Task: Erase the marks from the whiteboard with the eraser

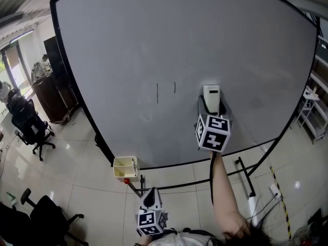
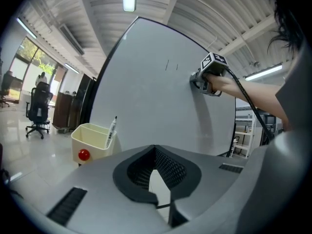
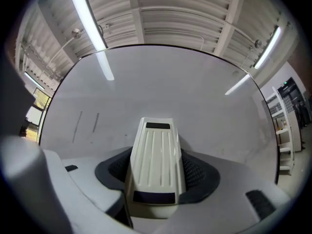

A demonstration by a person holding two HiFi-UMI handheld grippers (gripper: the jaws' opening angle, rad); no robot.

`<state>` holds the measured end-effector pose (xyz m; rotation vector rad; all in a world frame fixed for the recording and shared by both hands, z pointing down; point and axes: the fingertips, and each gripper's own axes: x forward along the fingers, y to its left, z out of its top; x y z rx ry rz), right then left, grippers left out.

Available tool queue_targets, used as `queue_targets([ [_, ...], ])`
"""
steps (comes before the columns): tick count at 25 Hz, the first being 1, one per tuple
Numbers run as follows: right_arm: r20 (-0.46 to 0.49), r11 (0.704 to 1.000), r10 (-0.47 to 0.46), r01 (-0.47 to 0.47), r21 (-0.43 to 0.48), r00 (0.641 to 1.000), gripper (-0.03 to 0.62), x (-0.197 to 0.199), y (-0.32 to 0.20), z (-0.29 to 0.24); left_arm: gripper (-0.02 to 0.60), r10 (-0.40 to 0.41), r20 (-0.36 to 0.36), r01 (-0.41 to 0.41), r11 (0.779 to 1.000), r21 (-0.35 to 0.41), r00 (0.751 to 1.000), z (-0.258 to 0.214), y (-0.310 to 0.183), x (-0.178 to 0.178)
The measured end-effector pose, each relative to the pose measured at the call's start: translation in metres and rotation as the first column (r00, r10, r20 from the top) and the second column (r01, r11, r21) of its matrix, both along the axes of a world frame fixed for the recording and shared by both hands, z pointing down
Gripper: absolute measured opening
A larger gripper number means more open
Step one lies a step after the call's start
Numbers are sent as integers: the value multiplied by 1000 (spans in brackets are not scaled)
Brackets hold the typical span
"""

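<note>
The whiteboard [image 1: 154, 45] pretty much fills the head view: a big freestanding one with a dark frame, standing on a glossy tiled floor [image 1: 77, 183]. Most of it is clean. An office chair [image 1: 31, 124] sits off to the left, well apart from the board.

The person's bare right forearm [image 1: 223, 188] reaches up to the right gripper [image 1: 210, 102], which is up against the board a bit right of centre and below the middle. Its jaws are clamped on the white ribbed eraser [image 3: 155, 155], one pad on each long side, and the eraser looks flat against the board.

The left gripper [image 1: 149, 201] hangs low, below the board's bottom edge and close to the person's body. Its jaws are closed with nothing in them, just floor showing through the little gap behind the tips.

A cream pen holder [image 1: 125, 167] with two compartments hangs at the board's lower edge, just up and left of the left gripper. A marker [image 2: 111, 129] stands tilted in it, cap up.

The marks [image 1: 157, 93] are two short vertical strokes side by side, left of the eraser, about level with its top and not touching it.

A small red ball [image 1: 126, 180] sits on the holder's front.
</note>
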<state>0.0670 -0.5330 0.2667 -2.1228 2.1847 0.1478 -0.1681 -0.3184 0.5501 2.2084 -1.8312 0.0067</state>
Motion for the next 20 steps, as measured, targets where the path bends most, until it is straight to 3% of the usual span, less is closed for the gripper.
queue_targets([
  [3, -111, 996, -83, 81, -23, 990, 278, -68, 7, 7, -6, -3, -7, 3, 1000, 6, 1000, 1, 0, -3],
  [6, -259, 986, -167, 157, -57, 951, 278, -139, 14, 23, -6, -21, -9, 21, 1000, 11, 1000, -3, 0, -8],
  [9, -345, 982, -188, 168, -86, 920, 278, -174, 11, 41, -6, -29, -9, 29, 999, 24, 1000, -9, 2, -12],
  [15, -261, 964, -262, 240, -115, 929, 279, -174, 26, 37, -6, -38, -16, 38, 999, 15, 999, -4, 14, -26],
  [20, -171, 942, -323, 299, -153, 931, 281, -154, 80, 68, -6, -16, -27, 16, 1000, 10, 1000, -1, 23, -24],
])
